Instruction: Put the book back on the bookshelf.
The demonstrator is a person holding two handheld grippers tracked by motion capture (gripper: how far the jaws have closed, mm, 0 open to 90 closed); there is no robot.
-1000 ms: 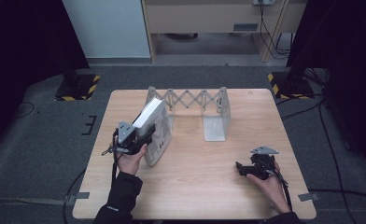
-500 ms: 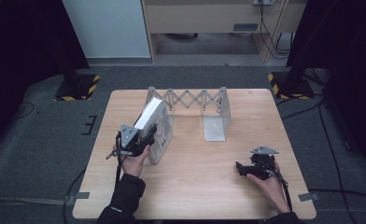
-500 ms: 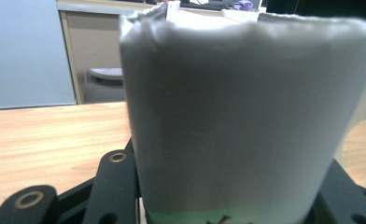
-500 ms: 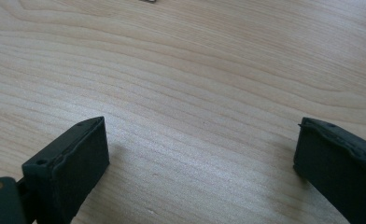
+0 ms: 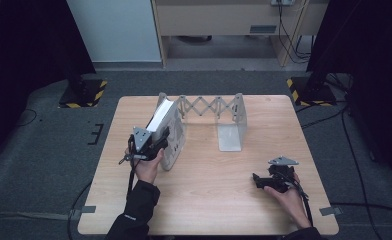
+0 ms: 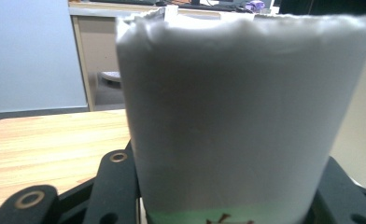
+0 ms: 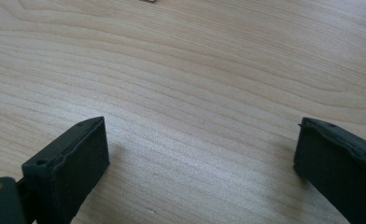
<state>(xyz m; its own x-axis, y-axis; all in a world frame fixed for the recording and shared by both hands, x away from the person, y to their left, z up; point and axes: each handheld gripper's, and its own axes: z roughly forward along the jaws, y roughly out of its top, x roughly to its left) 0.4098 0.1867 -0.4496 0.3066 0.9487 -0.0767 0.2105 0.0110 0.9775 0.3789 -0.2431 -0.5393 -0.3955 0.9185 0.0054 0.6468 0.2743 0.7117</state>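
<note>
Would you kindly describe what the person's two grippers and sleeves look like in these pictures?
Both grippers, left gripper and right gripper, are black, each topped by a grey three-cornered plate and trailing a black cable. The right gripper's jaws are blocky black pads. The person wears dark sleeves; the left cuff carries small white lettering.

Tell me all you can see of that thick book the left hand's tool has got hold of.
The book is thick, with a pale cover and a white page block. It stands tilted on the wooden table, leaning toward the left plate of the metal accordion rack. The left gripper has its black jaws shut on it, page edges facing its camera.
</note>
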